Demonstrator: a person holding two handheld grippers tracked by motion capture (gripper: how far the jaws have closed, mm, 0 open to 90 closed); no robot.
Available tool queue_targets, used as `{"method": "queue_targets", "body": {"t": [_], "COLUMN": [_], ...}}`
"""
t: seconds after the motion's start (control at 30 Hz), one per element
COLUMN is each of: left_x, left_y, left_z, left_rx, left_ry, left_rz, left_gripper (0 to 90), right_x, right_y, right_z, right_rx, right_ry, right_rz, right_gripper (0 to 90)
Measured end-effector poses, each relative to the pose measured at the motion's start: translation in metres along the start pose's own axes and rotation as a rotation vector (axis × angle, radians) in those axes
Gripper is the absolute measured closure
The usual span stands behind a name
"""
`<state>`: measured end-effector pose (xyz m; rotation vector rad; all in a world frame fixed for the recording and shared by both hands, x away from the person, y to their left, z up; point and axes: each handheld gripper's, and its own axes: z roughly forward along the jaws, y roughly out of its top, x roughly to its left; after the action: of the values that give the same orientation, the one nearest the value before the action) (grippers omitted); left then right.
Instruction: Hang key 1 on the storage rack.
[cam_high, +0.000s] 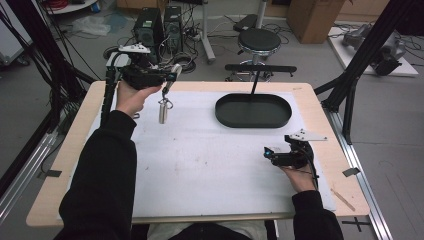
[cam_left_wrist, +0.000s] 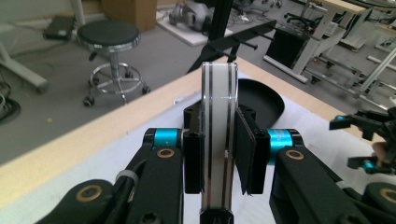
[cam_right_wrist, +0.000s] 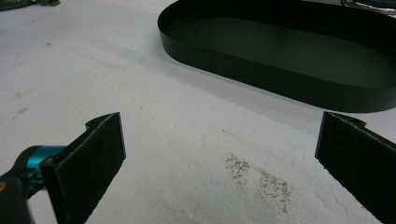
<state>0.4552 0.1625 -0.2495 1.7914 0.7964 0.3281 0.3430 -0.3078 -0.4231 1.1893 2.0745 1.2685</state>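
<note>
My left gripper (cam_high: 167, 78) is raised over the far left of the white mat (cam_high: 200, 160), shut on a flat white piece with dark stripes (cam_left_wrist: 218, 116). In the high view this piece (cam_high: 173, 74) sticks out of the jaws, and a ring and a small metal cylinder (cam_high: 163, 112) hang below it, just above the mat. A black oval tray (cam_high: 253, 122) lies at the far middle, holding nothing. My right gripper (cam_high: 268, 153) sits low at the right front, open, with bare mat between its pads (cam_right_wrist: 88, 163). The tray's wall (cam_right_wrist: 280, 84) stands ahead of it.
The wooden table edge (cam_high: 60, 165) frames the mat. A black bar on a stand (cam_high: 260, 67) is just behind the tray. Beyond the table are a stool (cam_high: 258, 41), computer towers (cam_high: 150, 25), a cardboard box (cam_high: 312, 17) and black frame posts (cam_high: 365, 45).
</note>
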Motion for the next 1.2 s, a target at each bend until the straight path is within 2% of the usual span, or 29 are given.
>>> {"method": "queue_targets", "body": {"t": [0.13, 0.4, 0.57, 0.67, 0.8, 0.93, 1.07, 1.2], "left_x": [-0.003, -0.014, -0.019, -0.021, -0.02, -0.022, -0.025, -0.031], "left_y": [0.007, 0.029, 0.04, 0.044, 0.046, 0.052, 0.059, 0.065], "left_z": [0.014, 0.041, 0.058, 0.069, 0.08, 0.094, 0.109, 0.126], "left_rx": [0.0, -0.019, -0.026, -0.027, -0.054, -0.036, -0.052, -0.042], "left_ry": [-0.021, -0.046, -0.059, -0.072, -0.095, -0.102, -0.126, -0.142], "left_rz": [0.002, 0.027, 0.041, 0.027, -0.002, -0.002, -0.011, 0.009], "left_gripper": [74.5, 74.5, 74.5, 74.5, 74.5, 74.5, 74.5, 74.5], "right_x": [0.0, 0.002, 0.004, 0.003, 0.004, 0.004, 0.004, 0.005], "right_y": [0.0, 0.002, 0.003, 0.003, 0.004, 0.004, 0.003, 0.003], "right_z": [0.0, 0.002, 0.001, 0.001, 0.001, 0.001, 0.003, 0.004], "right_rx": [-0.004, 0.01, -0.001, -0.008, -0.011, -0.011, 0.009, 0.011], "right_ry": [0.002, 0.009, 0.017, 0.028, 0.031, 0.034, 0.046, 0.049], "right_rz": [0.011, 0.007, 0.012, 0.025, 0.023, 0.025, 0.028, 0.023], "right_gripper": [0.8, 0.8, 0.8, 0.8, 0.8, 0.8, 0.8, 0.8]}}
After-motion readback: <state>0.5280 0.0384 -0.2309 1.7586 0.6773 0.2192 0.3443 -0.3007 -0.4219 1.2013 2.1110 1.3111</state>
